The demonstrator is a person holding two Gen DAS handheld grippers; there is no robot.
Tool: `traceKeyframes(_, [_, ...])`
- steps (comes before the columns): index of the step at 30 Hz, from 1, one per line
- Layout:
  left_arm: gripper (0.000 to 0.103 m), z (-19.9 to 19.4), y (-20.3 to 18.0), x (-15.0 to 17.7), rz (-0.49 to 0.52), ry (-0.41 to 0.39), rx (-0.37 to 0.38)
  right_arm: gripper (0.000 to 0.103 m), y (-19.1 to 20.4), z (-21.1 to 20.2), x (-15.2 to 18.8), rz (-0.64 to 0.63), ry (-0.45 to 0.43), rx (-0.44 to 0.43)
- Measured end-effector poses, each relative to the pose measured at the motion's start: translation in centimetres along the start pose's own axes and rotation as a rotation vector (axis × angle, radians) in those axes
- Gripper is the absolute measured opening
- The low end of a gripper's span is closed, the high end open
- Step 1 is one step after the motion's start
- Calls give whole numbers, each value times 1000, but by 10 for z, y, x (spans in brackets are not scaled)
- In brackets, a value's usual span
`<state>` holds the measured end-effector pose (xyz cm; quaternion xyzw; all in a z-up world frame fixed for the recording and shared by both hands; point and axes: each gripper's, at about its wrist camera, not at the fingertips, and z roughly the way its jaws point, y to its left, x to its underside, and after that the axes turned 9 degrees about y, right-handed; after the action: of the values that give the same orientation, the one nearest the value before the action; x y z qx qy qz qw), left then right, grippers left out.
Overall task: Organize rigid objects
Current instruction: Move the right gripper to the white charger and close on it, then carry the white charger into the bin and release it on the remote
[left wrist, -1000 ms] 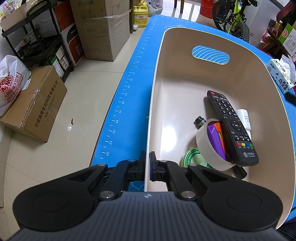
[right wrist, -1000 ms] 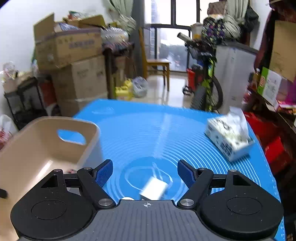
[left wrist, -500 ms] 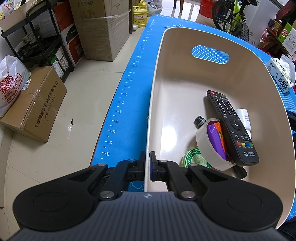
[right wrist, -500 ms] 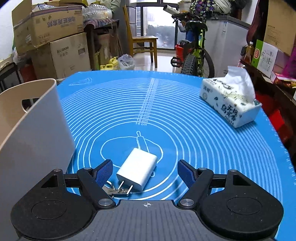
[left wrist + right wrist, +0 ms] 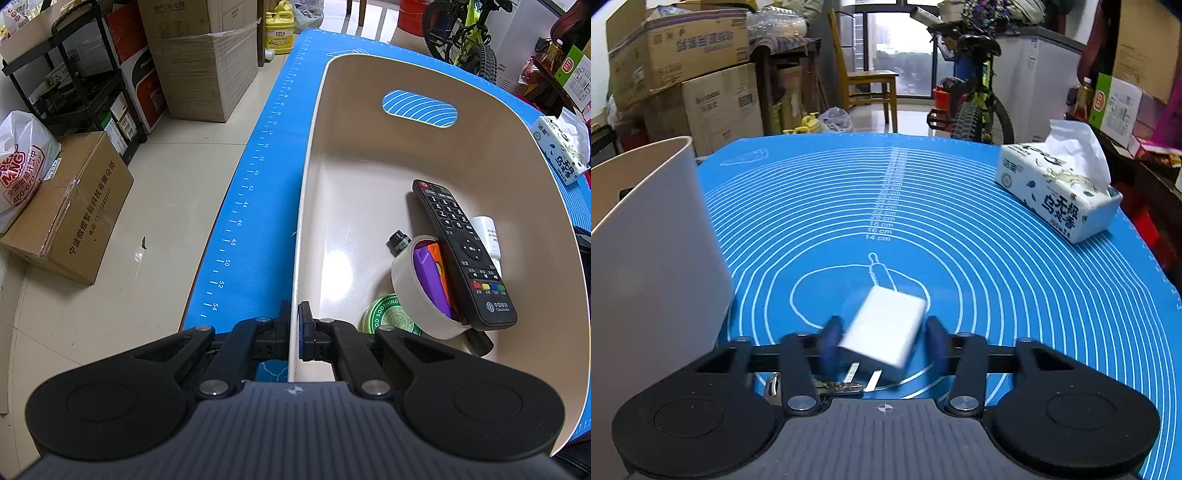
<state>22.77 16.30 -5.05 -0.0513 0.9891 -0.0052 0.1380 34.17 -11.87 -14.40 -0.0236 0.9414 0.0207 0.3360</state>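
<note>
Charger plug [image 5: 884, 328] — a white wall adapter with its two prongs pointing back toward the camera — is lying on the blue mat between the blue pads of the right gripper [image 5: 882, 343]. The jaws have just been closing around it; the pads are blurred and stand just beside its flanks, and whether they press on it yet cannot be told. The adapter sits skewed to the jaw line, so it is judged that a firm squeeze may twist it before it is gripped. A small metal piece, perhaps a key ring [image 5: 834, 386], lies just beneath the prongs.

The left gripper [image 5: 294, 325] is clenched on the near rim of the beige plastic basket [image 5: 369, 155], one finger outside the wall and one inside — seemingly so the basket is steadied while things are dropped in. Inside the basket a black remote control [image 5: 463, 254], a roll of tape [image 5: 417, 295] with a purple and orange item in its core, a green round tin [image 5: 388, 314] and a small white bottle [image 5: 487, 234] are piled toward one side.

Farther out on the silicone baking mat [image 5: 960, 221], a tissue pack [image 5: 1060, 199] stands well apart from the adapter.
</note>
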Motion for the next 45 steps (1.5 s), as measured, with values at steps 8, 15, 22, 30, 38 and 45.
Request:
traceKeyframes(8, [5, 0, 1, 0, -1, 0, 1, 42, -6, -10, 2, 18, 2, 29])
traceKeyframes(15, [5, 1, -1, 0, -2, 0, 5, 42, -20, -43, 12, 41, -28, -4])
traceKeyframes(22, [5, 1, -2, 0, -1, 0, 1, 42, -32, -82, 16, 75, -107, -23])
traceKeyframes(30, [5, 0, -2, 0, -1, 0, -2, 42, -15, -130, 3, 13, -253, -83])
traceKeyframes(38, [5, -1, -2, 0, -2, 0, 1, 42, 26, -160, -16, -79, -334, -169])
traceKeyframes(45, [4, -2, 0, 0, -3, -4, 4, 42, 70, -158, -19, -203, -314, -209])
